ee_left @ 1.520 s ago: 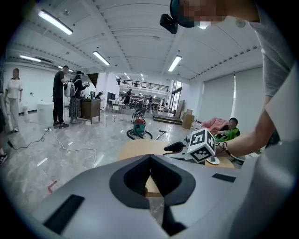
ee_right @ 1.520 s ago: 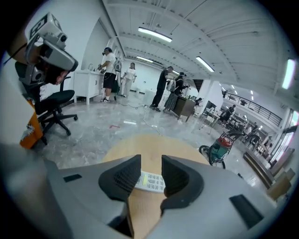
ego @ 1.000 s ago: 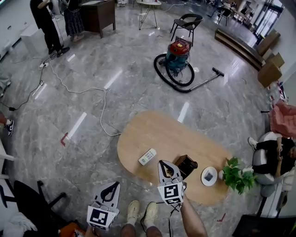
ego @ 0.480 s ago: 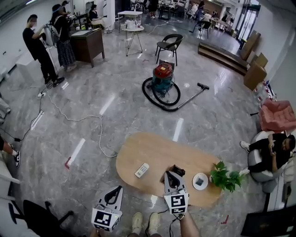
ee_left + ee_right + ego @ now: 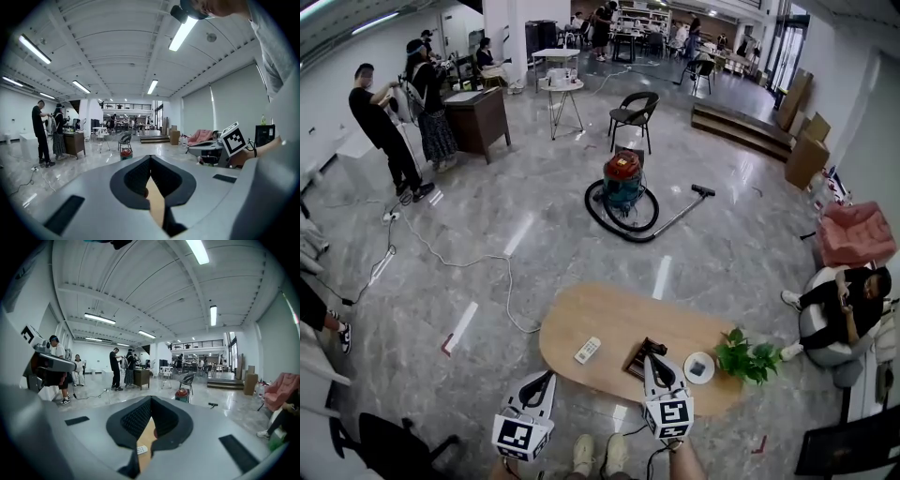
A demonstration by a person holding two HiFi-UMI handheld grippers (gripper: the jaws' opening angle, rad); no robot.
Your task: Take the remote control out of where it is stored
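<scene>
Remote control [image 5: 588, 350] white, flat on table [image 5: 623, 319]; left gripper [image 5: 549, 375], right gripper [image 5: 650, 358] jaws clenched.

Remote control [image 5: 587, 350] lies on the desk [image 5: 609, 319], left of centre. Box [image 5: 637, 354] sits right of it, then a dish [image 5: 699, 367], then a plant [image 5: 742, 356] at the desk's right end. Vacuum cleaner [image 5: 622, 183] stands on the floor beyond the desk, chair [image 5: 635, 111] farther behind. Left gripper [image 5: 547, 377] is off the near left edge; right gripper [image 5: 651, 360] is at the box's near side.
</scene>
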